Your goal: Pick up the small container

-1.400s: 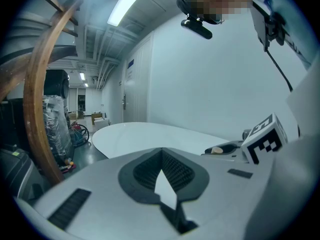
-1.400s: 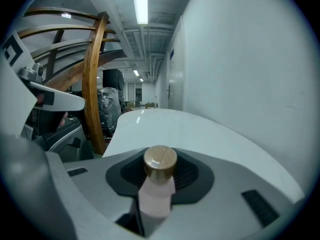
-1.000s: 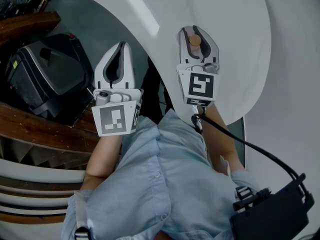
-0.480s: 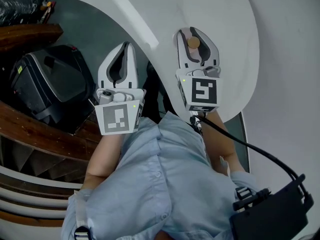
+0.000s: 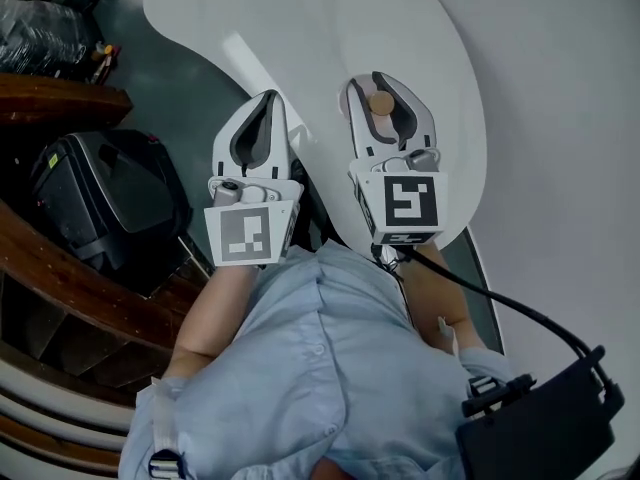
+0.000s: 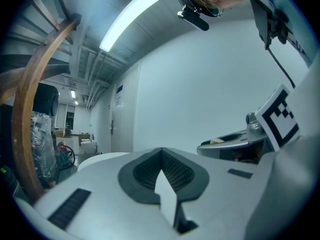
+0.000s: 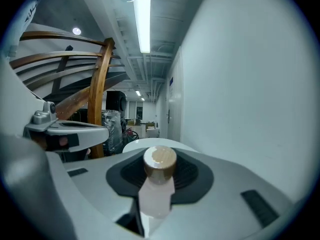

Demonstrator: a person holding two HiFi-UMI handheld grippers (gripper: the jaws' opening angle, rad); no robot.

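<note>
The small container [image 5: 380,102] has a frosted pale body [image 7: 156,199] and a round brown lid [image 7: 160,160]. It stands upright between the dark pads of my right gripper [image 5: 379,92], which is shut on it. In the head view this gripper is held over the near edge of the white rounded table [image 5: 300,28]. My left gripper [image 5: 262,108] hovers beside it to the left, off the table's edge, jaws shut with nothing between them. The left gripper view shows its pads [image 6: 162,170] meeting, and the right gripper [image 6: 235,143] off to the side.
A black case [image 5: 100,193] sits on the dark floor at the left, next to a curved wooden rail [image 5: 70,258]. A black pack [image 5: 545,433] with a cable hangs at the lower right. A white wall [image 5: 570,118] runs along the right.
The view has shifted, so more of the table's far rounded end shows. Both grippers sit slightly lower and further right in the frame. The right gripper still holds the container.
</note>
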